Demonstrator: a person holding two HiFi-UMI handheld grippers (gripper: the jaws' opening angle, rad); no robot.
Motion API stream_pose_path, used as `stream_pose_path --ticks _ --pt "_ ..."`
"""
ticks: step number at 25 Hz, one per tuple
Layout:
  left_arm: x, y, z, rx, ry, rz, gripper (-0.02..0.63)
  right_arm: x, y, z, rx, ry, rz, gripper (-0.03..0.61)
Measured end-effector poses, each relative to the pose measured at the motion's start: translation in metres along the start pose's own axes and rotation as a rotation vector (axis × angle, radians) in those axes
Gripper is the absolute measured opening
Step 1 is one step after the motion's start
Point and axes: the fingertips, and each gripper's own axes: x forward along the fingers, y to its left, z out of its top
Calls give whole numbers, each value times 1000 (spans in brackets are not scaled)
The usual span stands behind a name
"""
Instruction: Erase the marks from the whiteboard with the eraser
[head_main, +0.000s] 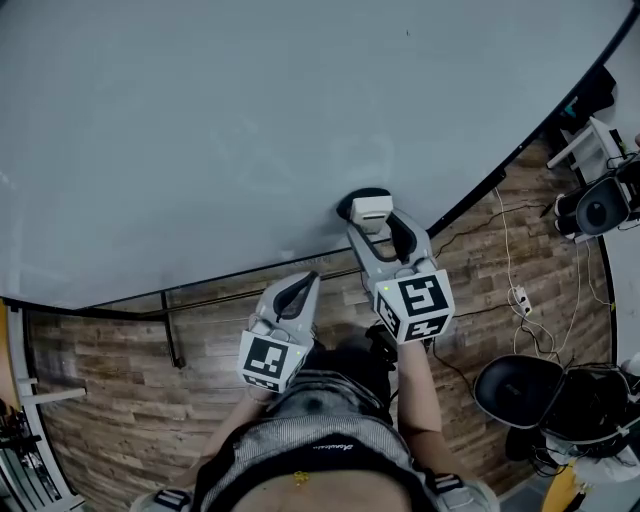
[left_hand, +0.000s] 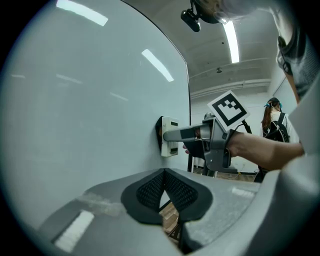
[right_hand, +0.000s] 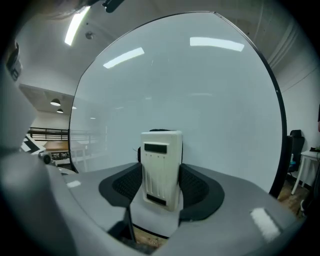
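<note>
Near the dark-framed edge of the whiteboard (head_main: 200, 130), the eraser (head_main: 371, 210) sits pressed flat against the pale surface. Its dark felt face touches the board and its cream plastic back faces outward. The right gripper (head_main: 378, 232) is clenched on it, one jaw on either side of the cream body. The left gripper (head_main: 297, 293) is held nearer the person and to the left, apart from the board. Its jaws are pressed together with nothing between them. Ceiling lights reflect in the board. Beneath lies a wood-pattern floor (head_main: 120, 380), with a white cable (head_main: 515, 300) and a black chair (head_main: 515, 390) off to the right.
</note>
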Motion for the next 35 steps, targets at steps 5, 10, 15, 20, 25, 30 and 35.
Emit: stream_pose_path --ticks 5,10,15,20,25,30,35 --pt "-3 -2 -1 -1 -3 -1 3 -24 14 64 -62 -157 19 236" --pt "-6 -3 1 -1 -16 6 3 -37 28 134 -191 -294 -11 236" --pt "-3 1 0 -8 -19 23 3 -27 25 145 -216 -306 -38 236" --pt "-6 11 -1 -17 -20 46 3 -26 25 142 -194 -324 -32 235" --pt "-2 11 0 -17 -16 46 3 -22 20 128 -198 -308 -51 235" --pt "4 8 -1 -19 -10 43 3 -16 12 99 -176 -257 -51 235" --pt "10 5 -3 -22 0 36 3 -9 5 69 -152 -197 -50 235"
